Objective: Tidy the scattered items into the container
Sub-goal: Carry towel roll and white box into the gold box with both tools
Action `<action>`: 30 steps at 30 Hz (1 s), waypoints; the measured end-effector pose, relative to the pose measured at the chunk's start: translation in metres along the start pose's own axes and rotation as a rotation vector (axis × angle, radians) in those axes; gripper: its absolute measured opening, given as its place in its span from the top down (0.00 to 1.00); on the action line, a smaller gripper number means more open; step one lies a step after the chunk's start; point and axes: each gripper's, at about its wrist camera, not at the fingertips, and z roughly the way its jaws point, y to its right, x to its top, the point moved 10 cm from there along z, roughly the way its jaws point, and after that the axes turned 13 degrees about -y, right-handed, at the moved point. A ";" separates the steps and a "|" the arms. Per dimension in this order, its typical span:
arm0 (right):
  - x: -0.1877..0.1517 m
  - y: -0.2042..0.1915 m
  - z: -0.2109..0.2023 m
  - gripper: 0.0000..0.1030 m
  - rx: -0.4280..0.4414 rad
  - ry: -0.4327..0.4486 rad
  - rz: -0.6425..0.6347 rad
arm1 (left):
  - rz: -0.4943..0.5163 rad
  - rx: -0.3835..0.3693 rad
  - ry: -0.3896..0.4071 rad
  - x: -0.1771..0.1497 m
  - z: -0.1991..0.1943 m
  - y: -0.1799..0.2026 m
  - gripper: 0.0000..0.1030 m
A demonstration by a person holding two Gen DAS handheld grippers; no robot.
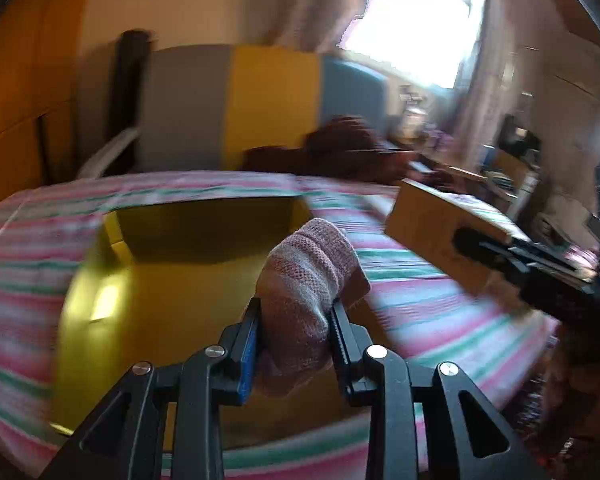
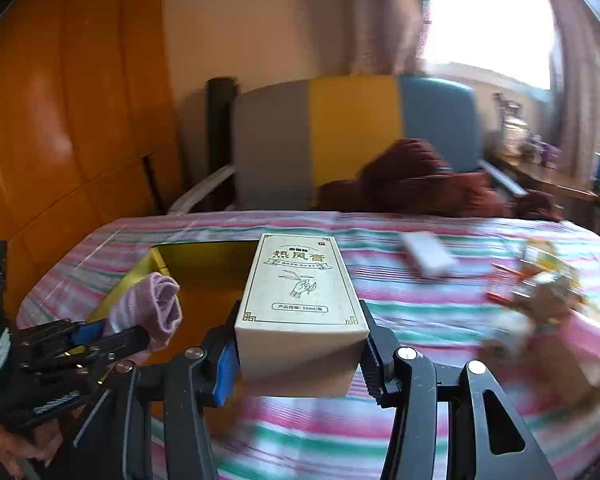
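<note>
My left gripper [image 1: 294, 316] is shut on a rolled pink knitted sock [image 1: 308, 272], held above the open yellow box [image 1: 172, 280] that rests on the striped bedspread. In the right wrist view the same sock [image 2: 152, 312] and left gripper [image 2: 112, 332] hover at the box's [image 2: 204, 276] near left corner. My right gripper [image 2: 300, 344] is shut on a cream carton [image 2: 296, 300] with printed characters and a hand drawing, held level beside the box's right side. The carton [image 1: 440, 224] and right gripper [image 1: 472, 240] also show at the right of the left wrist view.
A white flat packet [image 2: 426, 256] and a blurred heap of orange and brown wrappers [image 2: 540, 296] lie on the striped bedspread [image 2: 420, 320] to the right. A dark red garment [image 2: 420, 180] lies at the far edge before a grey, yellow and blue chair [image 2: 340, 136]. An orange wardrobe [image 2: 60, 120] stands left.
</note>
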 end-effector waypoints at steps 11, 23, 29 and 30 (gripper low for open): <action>0.037 -0.101 0.121 0.50 0.096 -0.182 -0.052 | -0.184 0.132 -0.153 -0.035 0.022 -0.097 0.49; 0.043 -0.142 0.160 0.40 0.288 -0.244 0.027 | -0.270 0.100 -0.106 -0.043 0.001 -0.120 0.43; 0.028 -0.131 0.180 0.79 0.220 -0.362 -0.013 | -0.217 0.053 -0.091 -0.036 0.004 -0.099 0.45; 0.024 -0.134 0.185 0.79 0.221 -0.393 -0.027 | -0.204 0.042 -0.093 -0.035 0.007 -0.096 0.47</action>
